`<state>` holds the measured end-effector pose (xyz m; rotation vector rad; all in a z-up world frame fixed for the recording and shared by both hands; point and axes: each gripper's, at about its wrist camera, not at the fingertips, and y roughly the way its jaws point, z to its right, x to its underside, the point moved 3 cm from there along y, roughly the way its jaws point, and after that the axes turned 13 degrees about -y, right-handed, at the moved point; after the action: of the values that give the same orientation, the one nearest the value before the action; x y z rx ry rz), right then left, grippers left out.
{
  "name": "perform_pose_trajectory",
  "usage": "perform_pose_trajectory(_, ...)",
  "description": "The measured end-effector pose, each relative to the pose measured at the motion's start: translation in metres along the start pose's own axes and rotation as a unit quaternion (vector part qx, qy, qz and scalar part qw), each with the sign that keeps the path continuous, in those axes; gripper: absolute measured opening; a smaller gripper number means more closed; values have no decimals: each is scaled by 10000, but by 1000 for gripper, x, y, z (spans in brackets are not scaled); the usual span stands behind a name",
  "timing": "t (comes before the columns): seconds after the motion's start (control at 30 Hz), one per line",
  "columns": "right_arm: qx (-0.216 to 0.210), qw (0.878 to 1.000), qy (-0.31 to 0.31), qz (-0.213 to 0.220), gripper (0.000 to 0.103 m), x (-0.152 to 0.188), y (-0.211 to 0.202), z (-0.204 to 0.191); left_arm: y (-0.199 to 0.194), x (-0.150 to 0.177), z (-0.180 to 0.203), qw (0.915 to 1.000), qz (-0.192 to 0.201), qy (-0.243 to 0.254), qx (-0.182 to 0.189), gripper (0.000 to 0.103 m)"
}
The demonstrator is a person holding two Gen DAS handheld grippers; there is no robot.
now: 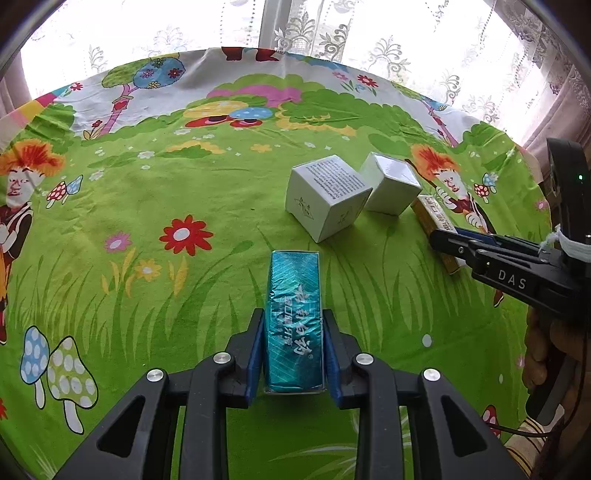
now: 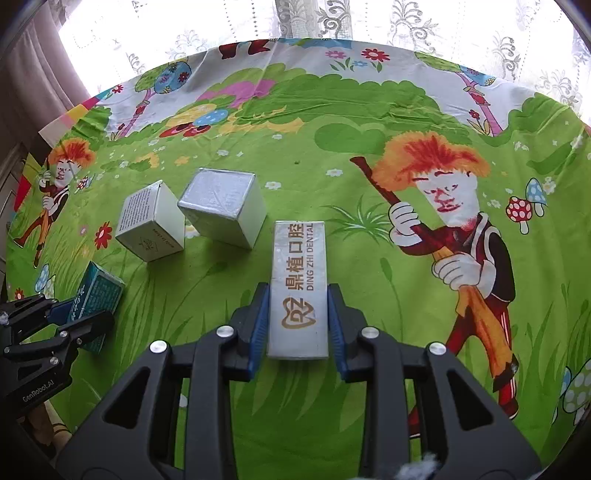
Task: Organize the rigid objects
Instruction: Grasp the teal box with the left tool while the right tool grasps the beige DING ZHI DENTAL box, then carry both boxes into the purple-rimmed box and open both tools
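Lying lengthwise between the blue pads of the left gripper [image 1: 294,354], a teal box [image 1: 294,321] with white Chinese lettering rests on the counter [image 1: 147,192], which is covered by a bright green cartoon cloth of mushrooms, flowers and red-haired figures. The jaws are closed on it: both pads press against its long sides near the end closest to the camera, while the far end sticks out well beyond the fingertips.

The right gripper [image 2: 297,325] has a white box [image 2: 298,291] printed "DING ZHI DENTAL", with a gold tooth logo, between its pads. The left pad touches the box's side; on the right a thin sliver seems to remain, so whether that pad presses cannot be told for sure. The box lies flat on the cloth with its long axis pointing away from the camera.

Two white cube boxes stand near each other, between and beyond the two long boxes. The printed cube [image 1: 327,197] has small text on its top face and is turned corner-on in the left wrist view. The plain cube [image 1: 391,186] is wrapped in glossy film and sits just beside it, closer to the white box. Lace curtains [image 1: 332,33] hang behind the far edge of the counter.
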<state>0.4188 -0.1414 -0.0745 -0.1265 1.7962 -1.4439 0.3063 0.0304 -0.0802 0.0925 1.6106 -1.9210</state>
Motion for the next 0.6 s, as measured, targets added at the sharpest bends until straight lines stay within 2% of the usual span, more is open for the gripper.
perform_pose_trajectory(0.27, 70, 9997, 86, 211, 34, 8, -31, -12, -20, 8, -6, 9999, 109, -131, 16, 30)
perform_pose_trajectory(0.6, -89, 9981, -138, 595, 34, 12, -90, -60, -67, 25, -16, 9987, 395, -289, 113, 30)
